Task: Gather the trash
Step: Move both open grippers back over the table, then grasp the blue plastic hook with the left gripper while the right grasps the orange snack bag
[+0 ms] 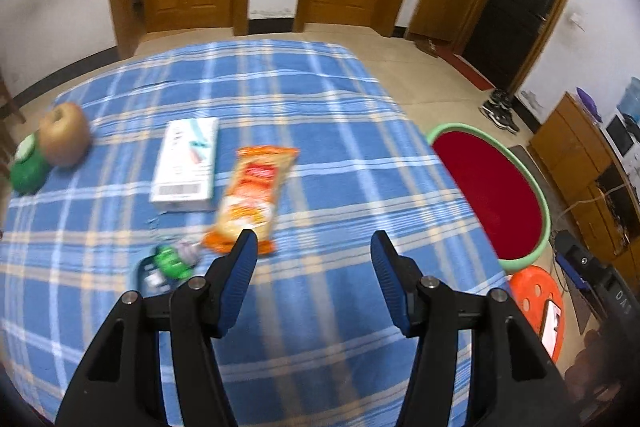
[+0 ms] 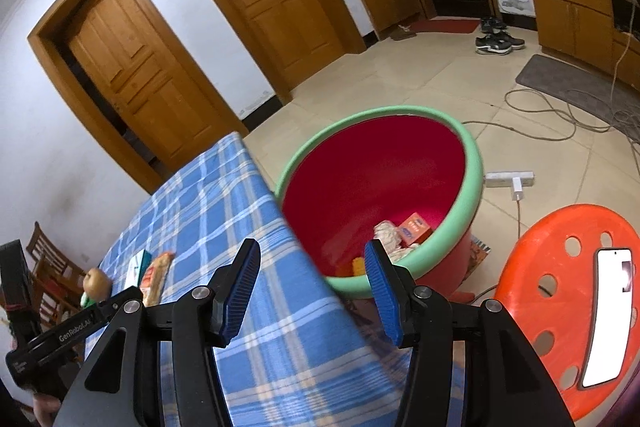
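Observation:
On the blue plaid tablecloth (image 1: 320,115) lie an orange snack wrapper (image 1: 252,195), a white box (image 1: 188,165) and a small crumpled piece with a green cap (image 1: 172,261). My left gripper (image 1: 314,251) hangs open and empty over the cloth, just right of the wrapper's near end. Beside the table on the floor stands a red basin with a green rim (image 2: 474,163). It holds an orange box (image 2: 414,229) and crumpled paper (image 2: 388,233). My right gripper (image 2: 312,259) is open and empty above the table's edge, facing the basin.
A brown fruit (image 1: 64,139) and a green object (image 1: 26,169) sit at the cloth's far left. An orange stool (image 2: 560,267) bearing a phone (image 2: 608,315) stands right of the basin. A power strip (image 2: 508,179) and cables lie on the tiled floor.

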